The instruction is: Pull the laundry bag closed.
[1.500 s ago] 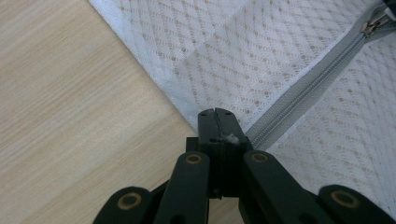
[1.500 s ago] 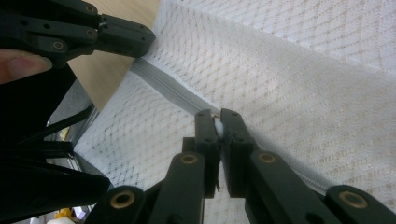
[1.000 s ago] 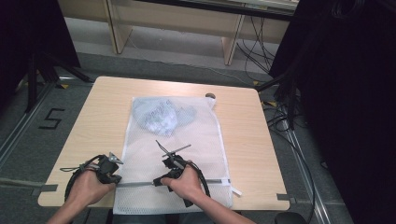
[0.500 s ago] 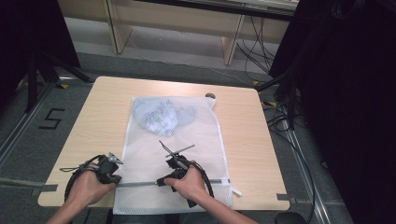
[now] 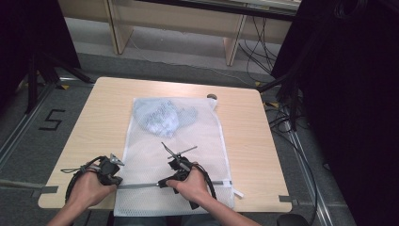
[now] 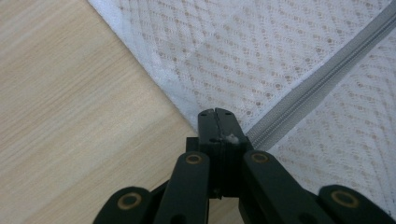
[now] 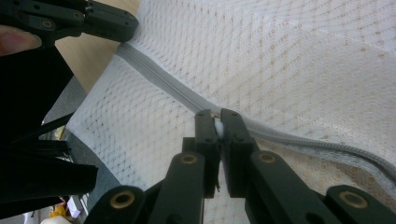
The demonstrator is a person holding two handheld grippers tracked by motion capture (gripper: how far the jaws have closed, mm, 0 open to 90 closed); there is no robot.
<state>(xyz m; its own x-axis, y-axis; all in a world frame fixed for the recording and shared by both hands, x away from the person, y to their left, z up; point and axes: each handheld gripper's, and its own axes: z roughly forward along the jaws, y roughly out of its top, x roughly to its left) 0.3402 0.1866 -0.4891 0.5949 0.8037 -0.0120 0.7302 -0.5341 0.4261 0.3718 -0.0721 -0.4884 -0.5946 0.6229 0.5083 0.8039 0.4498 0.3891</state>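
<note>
At the near edge of the table [image 5: 89,141], the person's two hands each hold a gripper down on a white mesh laundry bag [image 5: 188,155] that lies flat in the middle of the table and reaches from the near edge toward the far side. A grey zipper [image 5: 141,185] runs left to right across the near end of the bag, between the two hands. The left gripper [image 5: 113,175] sits at the bag's near left corner; in the left gripper view its jaws are pressed together on the bag's edge, right where the zipper [image 6: 317,84] starts, with bare wood to the left of the mesh. The right gripper [image 5: 165,182] is farther right along the zipper, and in the right gripper view its jaws are clamped on a small white zipper pull [image 7: 217,128]. Farther off, inside the far left part of the bag, lies a bunched pale blue-grey garment [image 5: 162,117]. Beyond the bag's far right corner a small dark round thing [image 5: 212,97] sits on the table.
</note>
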